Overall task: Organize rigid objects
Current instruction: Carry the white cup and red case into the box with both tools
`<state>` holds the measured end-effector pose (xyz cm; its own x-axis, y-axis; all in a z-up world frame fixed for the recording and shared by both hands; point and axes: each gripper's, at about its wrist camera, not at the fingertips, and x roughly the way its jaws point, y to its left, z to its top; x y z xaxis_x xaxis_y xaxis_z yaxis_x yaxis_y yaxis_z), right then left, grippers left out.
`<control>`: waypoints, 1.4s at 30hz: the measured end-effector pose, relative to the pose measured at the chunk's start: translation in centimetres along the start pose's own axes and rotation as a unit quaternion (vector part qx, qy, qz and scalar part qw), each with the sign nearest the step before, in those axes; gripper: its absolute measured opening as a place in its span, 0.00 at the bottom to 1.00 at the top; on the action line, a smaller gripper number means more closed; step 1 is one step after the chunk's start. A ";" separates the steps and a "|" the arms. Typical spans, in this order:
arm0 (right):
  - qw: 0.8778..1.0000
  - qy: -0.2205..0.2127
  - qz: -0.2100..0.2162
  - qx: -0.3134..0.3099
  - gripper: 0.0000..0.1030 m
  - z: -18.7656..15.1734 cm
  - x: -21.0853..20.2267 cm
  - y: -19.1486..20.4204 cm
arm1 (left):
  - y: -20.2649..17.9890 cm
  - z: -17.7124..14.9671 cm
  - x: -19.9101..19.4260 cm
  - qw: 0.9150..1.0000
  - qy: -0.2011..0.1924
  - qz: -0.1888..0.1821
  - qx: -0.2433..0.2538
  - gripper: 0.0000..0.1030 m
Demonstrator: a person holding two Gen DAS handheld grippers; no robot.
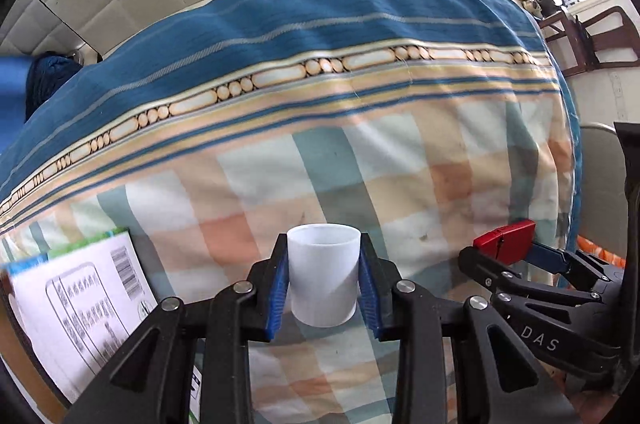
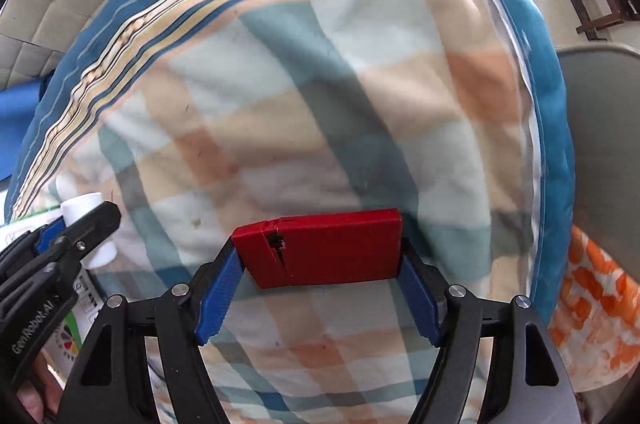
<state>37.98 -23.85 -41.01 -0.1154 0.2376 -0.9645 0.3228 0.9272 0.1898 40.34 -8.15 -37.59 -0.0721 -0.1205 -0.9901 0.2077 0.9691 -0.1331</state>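
A white plastic cup (image 1: 323,274) is sitting upright between the blue pads (image 1: 280,288) of the left gripper (image 1: 324,288), whose jaws are pinching it on both sides, low in the left wrist view at about six o'clock. It is hanging over a checked bedspread (image 1: 360,164) in peach, teal and cream, bordered with blue stripes. At the cup's eight o'clock a printed carton (image 1: 84,292) with a barcode is lying on the cloth. At its three o'clock, near but apart, a flat red box (image 2: 320,248) is being gripped end to end by the right gripper (image 2: 320,288), its jaws spread wide around the box and pressing on its two short ends. In the right wrist view the cup is showing at nine o'clock. A grey chair seat (image 2: 600,144) is standing at three o'clock beside the bed.
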 end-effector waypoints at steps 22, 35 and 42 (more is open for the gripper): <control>0.989 -0.072 0.072 -0.105 0.74 -14.2 -12.5 9.1 | 6.4 -11.5 -16.8 0.987 -0.140 -0.061 -0.040 0.28; 0.978 -0.026 0.099 -0.180 0.74 -22.9 -5.5 27.2 | 23.9 -22.6 -16.2 0.981 -0.120 -0.020 -0.150 0.28; 0.982 0.005 0.060 -0.179 0.74 -22.7 0.3 30.5 | 28.8 -24.0 -10.1 0.984 -0.052 -0.009 -0.171 0.28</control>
<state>26.42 11.05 -31.29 -0.1064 0.3519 -0.9300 -0.0154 0.9346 0.3554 23.62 26.18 -30.39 0.0314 -0.1418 -0.9894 -0.1348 0.9802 -0.1448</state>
